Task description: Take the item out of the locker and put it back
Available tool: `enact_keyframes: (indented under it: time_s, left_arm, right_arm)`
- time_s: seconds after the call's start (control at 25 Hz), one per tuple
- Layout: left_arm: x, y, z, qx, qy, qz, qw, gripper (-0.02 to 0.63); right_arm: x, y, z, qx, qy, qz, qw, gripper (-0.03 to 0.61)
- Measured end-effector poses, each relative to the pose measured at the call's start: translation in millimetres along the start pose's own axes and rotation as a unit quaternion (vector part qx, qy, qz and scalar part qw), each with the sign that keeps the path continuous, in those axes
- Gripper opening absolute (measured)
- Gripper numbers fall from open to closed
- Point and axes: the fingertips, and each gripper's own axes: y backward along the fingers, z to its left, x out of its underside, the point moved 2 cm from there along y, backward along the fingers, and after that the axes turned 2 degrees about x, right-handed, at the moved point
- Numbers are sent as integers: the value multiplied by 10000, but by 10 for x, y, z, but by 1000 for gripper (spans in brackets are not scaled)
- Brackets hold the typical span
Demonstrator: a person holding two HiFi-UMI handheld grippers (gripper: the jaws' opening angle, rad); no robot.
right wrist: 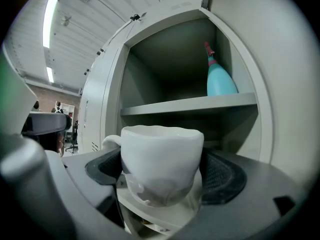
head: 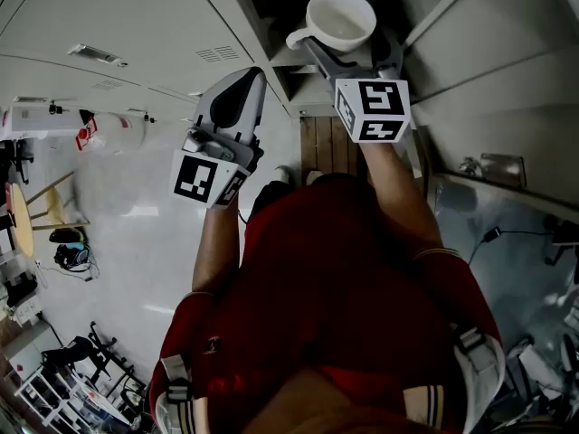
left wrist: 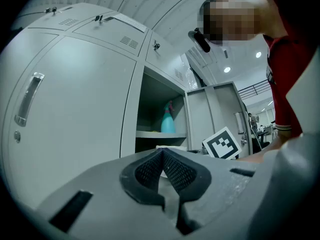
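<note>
The right claw (right wrist: 163,184) pinched the white cup (right wrist: 161,146) by its sides at the open locker (right wrist: 150,69) mouth. The smooth wall might have slipped, or its handle clipped the frame. The shelf (right wrist: 190,105) edge above, bearing a teal spray bottle (right wrist: 220,82), capped headroom. The left claw (left wrist: 163,159), closed and empty, hung aside.

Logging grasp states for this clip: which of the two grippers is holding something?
The right gripper: its jaws are clamped on the white cup. The left gripper has its jaws shut together on nothing.
</note>
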Motion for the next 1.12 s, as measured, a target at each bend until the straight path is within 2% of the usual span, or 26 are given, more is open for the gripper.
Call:
enact_keyframes:
  time_s: [0.64,1.12]
  left_arm:
    - [-92,-53,-87,116,46,-121,9998,5]
    - [-247,-67,-88,195,78,-334,9992,6]
  right_arm:
    - [-317,245,24,-44,10,-231,9997,449]
    - [-700,376,61,-97,11,-448,9989,449]
